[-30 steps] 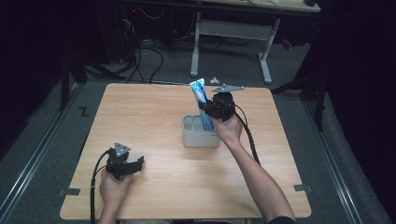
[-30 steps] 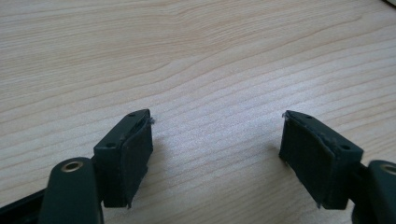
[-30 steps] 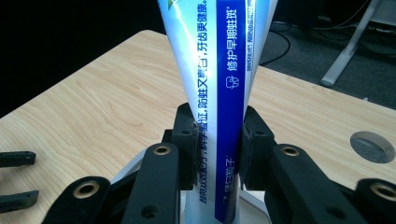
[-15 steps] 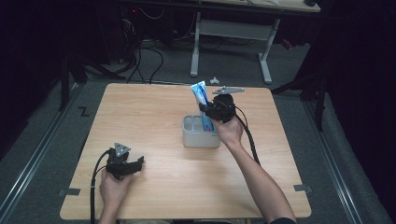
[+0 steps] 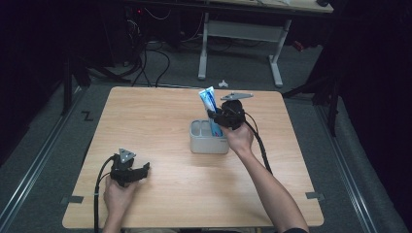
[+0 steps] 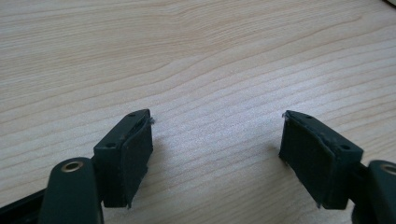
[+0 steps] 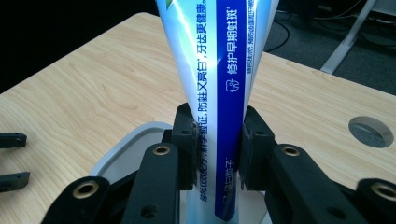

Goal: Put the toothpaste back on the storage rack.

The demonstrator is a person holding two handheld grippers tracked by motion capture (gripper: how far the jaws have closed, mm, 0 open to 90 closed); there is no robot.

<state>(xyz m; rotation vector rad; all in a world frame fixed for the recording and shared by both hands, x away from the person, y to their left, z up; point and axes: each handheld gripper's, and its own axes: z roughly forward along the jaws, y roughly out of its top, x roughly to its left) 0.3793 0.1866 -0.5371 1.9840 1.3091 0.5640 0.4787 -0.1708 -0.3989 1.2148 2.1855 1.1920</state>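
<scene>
A blue and white toothpaste tube (image 5: 209,104) stands upright with its lower end in a grey compartment holder (image 5: 208,142) at the table's middle. My right gripper (image 5: 219,116) is shut on the tube just above the holder; in the right gripper view the tube (image 7: 217,84) is pinched between both pads (image 7: 187,140), above the holder's rim (image 7: 122,144). My left gripper (image 5: 145,168) lies low over the wood at the front left. Its jaws stand wide apart in the left gripper view (image 6: 215,156), with bare table between them.
The wooden table (image 5: 155,116) has a round cable hole (image 7: 370,131) near its far edge. A white desk frame (image 5: 238,39) and cables (image 5: 145,58) stand on the floor behind it. The left gripper's jaw tips (image 7: 13,161) show at the left edge of the right gripper view.
</scene>
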